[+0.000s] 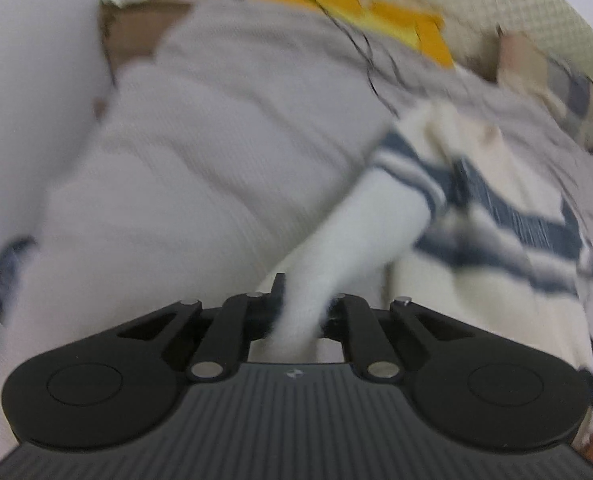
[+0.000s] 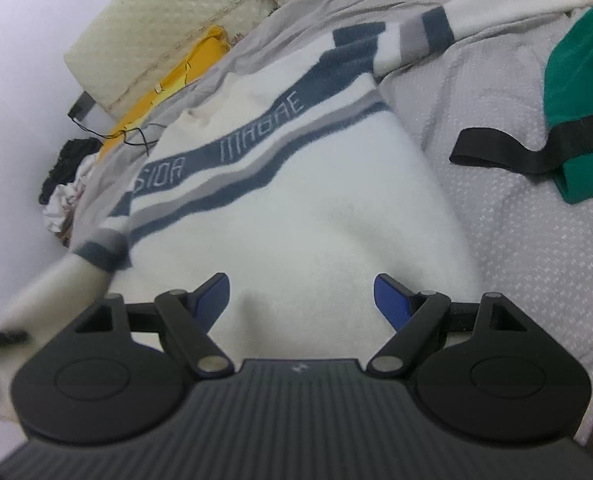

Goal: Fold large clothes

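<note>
One sleeve (image 1: 348, 248) of the white sweater (image 2: 296, 216), spread on the bed (image 2: 516, 208), is pinched in my left hand-held gripper (image 1: 296, 312); right hand-held gripper (image 2: 302, 300) hovers spread. Sleeve could slip, I reckon, if I tug hard.

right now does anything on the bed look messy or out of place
The sweater lies flat but its far sleeve trails off across the bedspread. The near sleeve is pinched in the left gripper. A green garment sits crumpled at the right, and thin black cables stray over the bedding.
</note>
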`<control>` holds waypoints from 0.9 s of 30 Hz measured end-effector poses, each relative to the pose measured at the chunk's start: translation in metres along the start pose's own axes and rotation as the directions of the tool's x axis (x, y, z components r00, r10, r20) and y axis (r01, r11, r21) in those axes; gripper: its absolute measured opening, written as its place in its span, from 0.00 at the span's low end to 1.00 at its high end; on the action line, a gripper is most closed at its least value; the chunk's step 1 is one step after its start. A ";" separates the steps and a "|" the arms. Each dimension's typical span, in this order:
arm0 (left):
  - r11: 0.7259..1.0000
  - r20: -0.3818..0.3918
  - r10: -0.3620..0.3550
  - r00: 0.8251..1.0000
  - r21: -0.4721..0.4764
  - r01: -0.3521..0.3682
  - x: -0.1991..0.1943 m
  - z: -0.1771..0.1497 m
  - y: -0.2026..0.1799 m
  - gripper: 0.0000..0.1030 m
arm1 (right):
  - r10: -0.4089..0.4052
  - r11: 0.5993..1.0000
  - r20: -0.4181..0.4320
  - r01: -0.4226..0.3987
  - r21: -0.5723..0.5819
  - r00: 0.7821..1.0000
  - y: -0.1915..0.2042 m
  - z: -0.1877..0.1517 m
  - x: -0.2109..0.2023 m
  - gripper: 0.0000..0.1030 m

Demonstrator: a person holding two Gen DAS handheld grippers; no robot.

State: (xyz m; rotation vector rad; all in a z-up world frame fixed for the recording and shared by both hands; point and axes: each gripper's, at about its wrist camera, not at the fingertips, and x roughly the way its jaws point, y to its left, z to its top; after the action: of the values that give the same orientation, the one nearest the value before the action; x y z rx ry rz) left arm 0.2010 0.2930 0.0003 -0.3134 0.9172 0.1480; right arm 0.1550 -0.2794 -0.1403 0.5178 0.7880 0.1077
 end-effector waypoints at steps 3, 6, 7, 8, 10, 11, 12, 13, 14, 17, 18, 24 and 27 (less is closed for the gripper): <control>0.999 0.075 0.053 0.996 -0.015 -0.052 -0.010 0.053 0.021 0.08 | -0.002 0.999 0.027 0.003 -0.052 1.000 0.012 0.002 0.007 0.80; 0.996 0.129 0.077 0.989 -0.059 -0.070 -0.012 0.105 0.040 0.08 | -0.013 0.992 0.057 0.020 -0.122 0.998 0.027 0.002 0.016 0.79; 0.994 0.140 0.080 0.987 -0.080 -0.069 -0.011 0.124 0.049 0.08 | -0.014 0.990 0.062 0.022 -0.142 0.998 0.031 0.002 0.018 0.79; 0.993 0.148 0.082 0.986 -0.094 -0.068 -0.009 0.141 0.056 0.08 | -0.016 0.986 0.067 0.027 -0.163 0.998 0.036 0.002 0.022 0.79; 0.989 0.168 0.106 0.980 -0.120 -0.086 -0.002 0.173 0.073 0.08 | -0.018 0.979 0.078 0.034 -0.200 0.997 0.044 0.002 0.028 0.79; 0.987 0.163 0.112 0.980 -0.131 -0.091 0.004 0.186 0.082 0.08 | -0.018 0.976 0.085 0.036 -0.216 0.996 0.048 0.002 0.030 0.79; 0.985 0.147 0.113 0.983 -0.146 -0.092 0.016 0.199 0.091 0.08 | -0.020 0.972 0.092 0.040 -0.232 0.996 0.051 0.002 0.034 0.79; 0.982 0.124 0.116 0.985 -0.164 -0.095 0.029 0.210 0.103 0.08 | -0.025 0.969 0.097 0.048 -0.243 0.995 0.054 0.002 0.038 0.79; 0.979 0.099 0.121 0.988 -0.176 -0.103 0.044 0.219 0.114 0.08 | -0.032 0.967 0.100 0.056 -0.250 0.994 0.057 0.002 0.042 0.79; 0.972 0.042 0.147 0.988 -0.192 -0.136 0.090 0.227 0.144 0.09 | -0.041 0.967 0.093 0.063 -0.248 0.995 0.059 0.003 0.056 0.79; 0.970 0.023 0.149 0.988 -0.195 -0.142 0.107 0.224 0.152 0.10 | -0.043 0.967 0.090 0.064 -0.245 0.995 0.060 0.004 0.060 0.79; 0.964 -0.015 0.097 0.995 -0.248 -0.098 0.163 0.201 0.194 0.18 | -0.056 0.956 0.104 0.083 -0.283 0.993 0.070 0.002 0.076 0.79; 0.967 -0.030 0.105 0.994 -0.229 -0.109 0.165 0.203 0.203 0.53 | -0.064 0.953 0.099 0.090 -0.288 0.993 0.074 0.001 0.081 0.79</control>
State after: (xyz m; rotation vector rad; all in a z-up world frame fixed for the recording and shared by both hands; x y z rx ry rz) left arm 0.4013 0.5506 -0.0574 -0.4812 0.9362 0.3534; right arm 0.2205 -0.1926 -0.1566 0.2095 0.6894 0.1252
